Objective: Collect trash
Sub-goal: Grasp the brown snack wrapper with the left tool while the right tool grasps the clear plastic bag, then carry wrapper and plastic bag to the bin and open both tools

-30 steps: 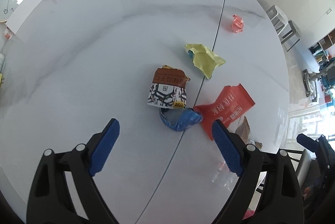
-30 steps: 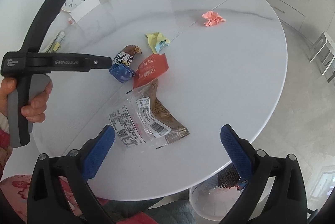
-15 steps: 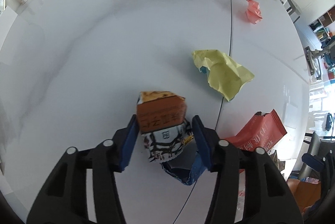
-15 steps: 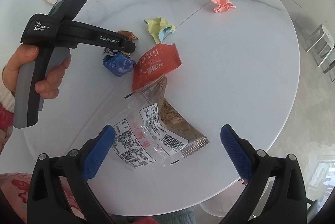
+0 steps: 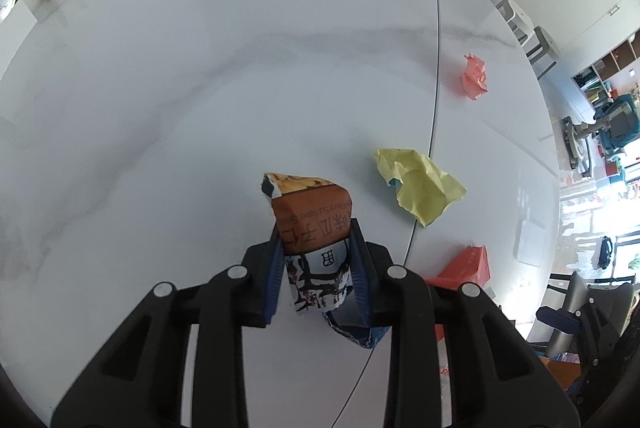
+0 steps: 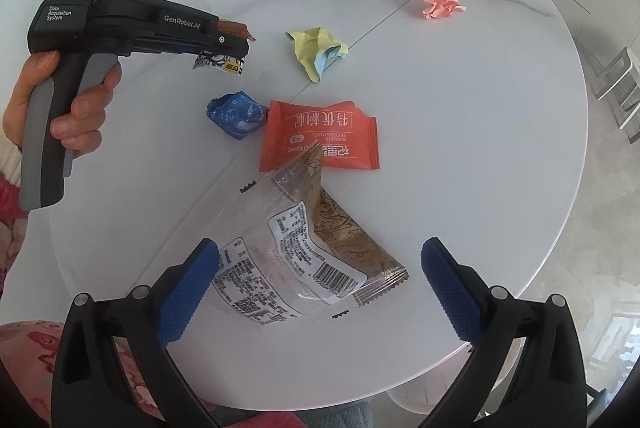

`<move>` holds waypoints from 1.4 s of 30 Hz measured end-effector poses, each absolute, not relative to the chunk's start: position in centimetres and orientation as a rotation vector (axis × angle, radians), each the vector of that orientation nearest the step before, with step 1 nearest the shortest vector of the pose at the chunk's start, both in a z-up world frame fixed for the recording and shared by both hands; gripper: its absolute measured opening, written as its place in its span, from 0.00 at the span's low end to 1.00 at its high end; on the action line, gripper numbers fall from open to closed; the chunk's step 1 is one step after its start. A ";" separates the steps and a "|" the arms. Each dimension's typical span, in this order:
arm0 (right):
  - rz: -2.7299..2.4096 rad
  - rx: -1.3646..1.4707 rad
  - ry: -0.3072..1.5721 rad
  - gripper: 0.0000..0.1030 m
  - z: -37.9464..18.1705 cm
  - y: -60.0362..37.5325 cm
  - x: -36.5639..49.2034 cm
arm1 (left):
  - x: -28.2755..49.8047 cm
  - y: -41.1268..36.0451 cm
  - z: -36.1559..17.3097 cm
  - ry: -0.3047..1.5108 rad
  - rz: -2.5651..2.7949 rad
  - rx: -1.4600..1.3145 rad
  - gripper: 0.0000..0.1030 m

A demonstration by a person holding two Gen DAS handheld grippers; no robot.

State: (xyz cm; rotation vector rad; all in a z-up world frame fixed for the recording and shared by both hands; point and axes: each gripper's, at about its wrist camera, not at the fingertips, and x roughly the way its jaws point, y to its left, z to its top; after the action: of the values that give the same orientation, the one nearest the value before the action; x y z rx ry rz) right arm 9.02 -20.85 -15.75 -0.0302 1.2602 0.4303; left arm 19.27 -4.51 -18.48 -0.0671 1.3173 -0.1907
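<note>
The left hand-held gripper (image 5: 316, 268) pinches a brown snack wrapper (image 5: 310, 224) between its blue pads, and the wrapper stands out past the fingertips, above the white bench (image 5: 200, 108). The right hand-held gripper (image 6: 320, 286) is spread wide, with nothing between its fingers; a clear plastic bag (image 6: 296, 248) lies on the bench just before it. Beyond the bag lie a red packet (image 6: 320, 136) touching it, a blue crumpled wrapper (image 6: 236, 112) beside the packet, a yellow paper (image 6: 316, 48) and, well apart, a pink paper ball (image 6: 438, 2).
</note>
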 end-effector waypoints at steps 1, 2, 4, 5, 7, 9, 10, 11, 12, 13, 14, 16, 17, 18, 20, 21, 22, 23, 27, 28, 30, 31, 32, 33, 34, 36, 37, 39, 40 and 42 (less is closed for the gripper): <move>0.442 -0.042 1.265 0.98 -15.9 -20.6 9.0 | 19.0 -4.2 -18.2 1.315 -0.183 -0.076 0.28; 0.454 -0.056 1.271 0.98 -16.2 -20.2 9.0 | 18.9 -3.8 -17.9 1.314 -0.176 -0.080 0.28; 0.471 -0.093 1.274 0.98 -16.6 -19.5 9.0 | 18.8 -4.5 -17.8 1.319 -0.158 -0.080 0.28; 0.486 -0.117 1.276 0.98 -16.9 -19.0 8.9 | 18.3 -4.1 -17.6 1.321 -0.152 -0.082 0.28; 0.500 -0.170 1.271 0.97 -17.4 -18.0 8.7 | 17.8 -4.1 -17.3 1.320 -0.149 -0.090 0.28; 0.509 -0.228 1.263 0.97 -17.8 -17.2 8.5 | 17.0 -3.8 -16.9 1.315 -0.145 -0.095 0.28; 0.512 -0.247 1.259 0.97 -18.0 -16.9 8.5 | 16.7 -3.6 -16.6 1.310 -0.144 -0.097 0.28; 0.521 -0.259 1.257 0.97 -18.1 -16.6 8.4 | 16.4 -3.4 -16.3 1.305 -0.143 -0.099 0.28; 0.528 -0.263 1.258 0.91 -18.2 -16.4 8.4 | 16.1 -3.2 -16.1 1.301 -0.143 -0.100 0.28; 0.537 -0.261 1.264 0.84 -18.4 -16.2 8.5 | 15.9 -3.2 -15.9 1.296 -0.141 -0.100 0.28; 0.545 -0.258 1.278 0.74 -18.5 -16.0 8.6 | 15.7 -3.2 -15.8 1.292 -0.141 -0.102 0.28; 0.544 -0.262 1.272 0.68 -18.3 -15.9 8.7 | 15.4 -3.3 -15.5 1.288 -0.141 -0.103 0.28; 0.545 -0.260 1.270 0.61 -18.2 -15.9 9.0 | 15.2 -3.3 -15.4 1.286 -0.140 -0.102 0.28; 0.546 -0.258 1.268 0.49 -18.0 -15.9 9.0 | 15.0 -3.2 -15.2 1.283 -0.140 -0.101 0.28; 0.545 -0.237 1.270 0.44 -17.6 -16.2 9.1 | 14.9 -3.4 -15.0 1.279 -0.140 -0.099 0.28; 0.549 -0.213 1.269 0.42 -17.4 -16.5 9.2 | 14.7 -3.2 -14.8 1.277 -0.140 -0.098 0.28; 0.552 -0.197 1.266 0.41 -17.2 -16.7 9.2 | 14.6 -3.3 -14.6 1.275 -0.140 -0.096 0.28; 0.553 -0.181 1.263 0.40 -17.1 -17.0 9.0 | 14.5 -3.2 -14.4 1.273 -0.140 -0.093 0.28; 0.558 -0.101 1.243 0.39 -16.5 -18.7 9.3 | 13.8 -3.4 -13.7 1.260 -0.140 -0.078 0.28; 0.558 -0.077 1.236 0.39 -16.2 -19.2 9.3 | 13.5 -3.6 -13.5 1.257 -0.140 -0.075 0.28; 0.551 -0.035 1.220 0.39 -15.3 -20.5 9.1 | 13.0 -4.0 -13.1 1.253 -0.144 -0.071 0.28; 0.541 -0.017 1.210 0.39 -14.8 -21.3 8.9 | 12.6 -4.4 -12.9 1.254 -0.151 -0.065 0.28; 0.528 0.002 1.202 0.39 -14.3 -22.2 8.6 | 12.2 -4.9 -12.7 1.253 -0.160 -0.059 0.28; 0.518 0.024 1.195 0.39 -13.6 -23.3 7.9 | 11.9 -5.4 -12.5 1.250 -0.173 -0.051 0.28; 0.503 0.050 1.187 0.39 -13.2 -24.4 7.5 | 11.2 -6.1 -12.2 1.246 -0.192 -0.036 0.28; 0.450 0.095 1.176 0.39 -12.5 -27.6 6.4 | 10.3 -8.0 -11.7 1.244 -0.228 -0.002 0.28; 0.424 0.110 1.174 0.39 -12.3 -28.8 5.6 | 9.7 -9.3 -11.6 1.243 -0.253 0.015 0.28; 0.357 0.134 1.175 0.39 -12.3 -32.0 4.1 | 8.6 -11.9 -11.4 1.246 -0.314 0.040 0.28; 0.331 0.142 1.181 0.39 -12.6 -33.3 3.8 | 7.9 -13.8 -11.4 1.253 -0.358 0.059 0.28; 0.270 0.159 1.200 0.39 -13.7 -36.8 2.6 | 6.4 -17.3 -11.7 1.267 -0.434 0.101 0.28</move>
State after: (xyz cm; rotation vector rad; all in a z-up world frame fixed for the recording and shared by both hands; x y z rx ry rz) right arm 2.59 -36.78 -13.69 0.1592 1.2005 0.2703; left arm 6.40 -17.34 -11.75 0.1014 1.2673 -0.4338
